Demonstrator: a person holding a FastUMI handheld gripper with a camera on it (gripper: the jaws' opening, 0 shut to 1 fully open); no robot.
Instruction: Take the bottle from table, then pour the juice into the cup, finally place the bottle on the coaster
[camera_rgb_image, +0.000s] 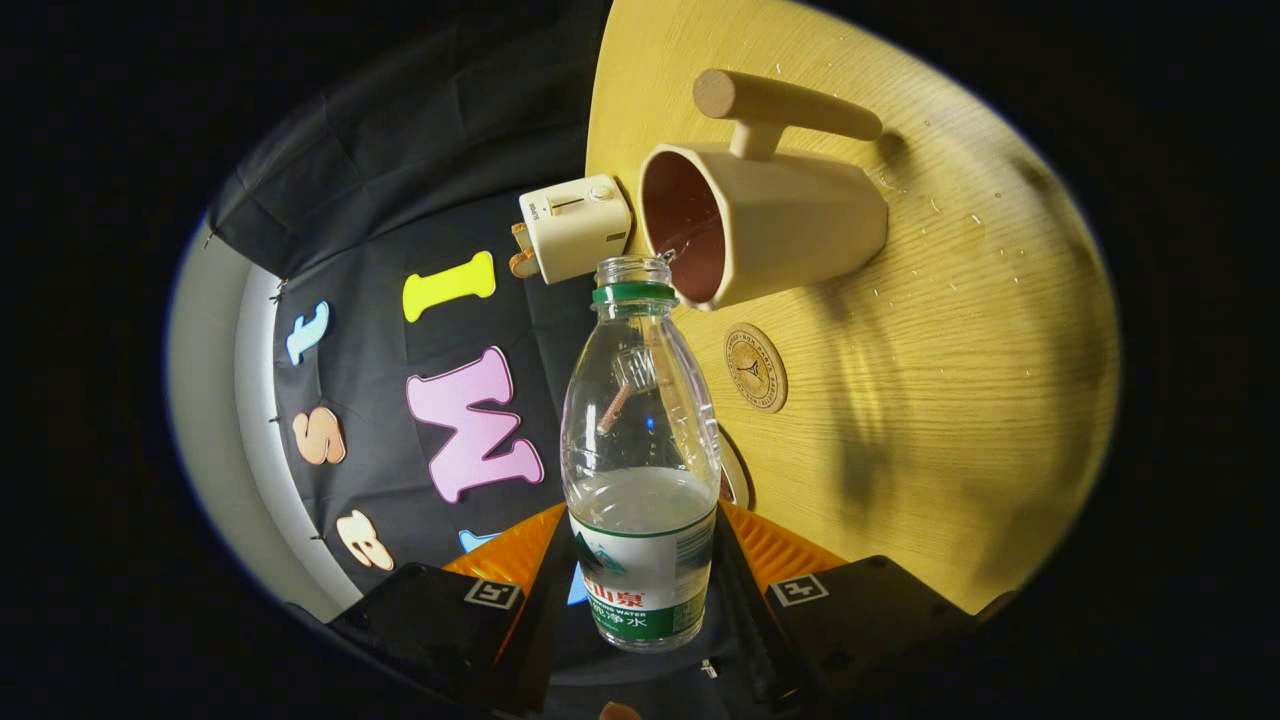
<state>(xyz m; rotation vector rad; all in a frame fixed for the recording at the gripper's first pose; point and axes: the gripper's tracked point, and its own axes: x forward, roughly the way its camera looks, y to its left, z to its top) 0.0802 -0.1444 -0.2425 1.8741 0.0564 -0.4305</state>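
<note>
Droplets speckle the pale wood-grain surface beyond the beige cup with the wooden handle. The gripper has its jaws closed on the clear, uncapped plastic bottle, tilted so its mouth meets the cup's rim. A round cork coaster lies just beside; a cream toaster stands farther off.

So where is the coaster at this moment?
In the gripper view the round coaster lies on the wooden table, just beyond the bottle held between the fingers, and directly beside the cup.
</note>
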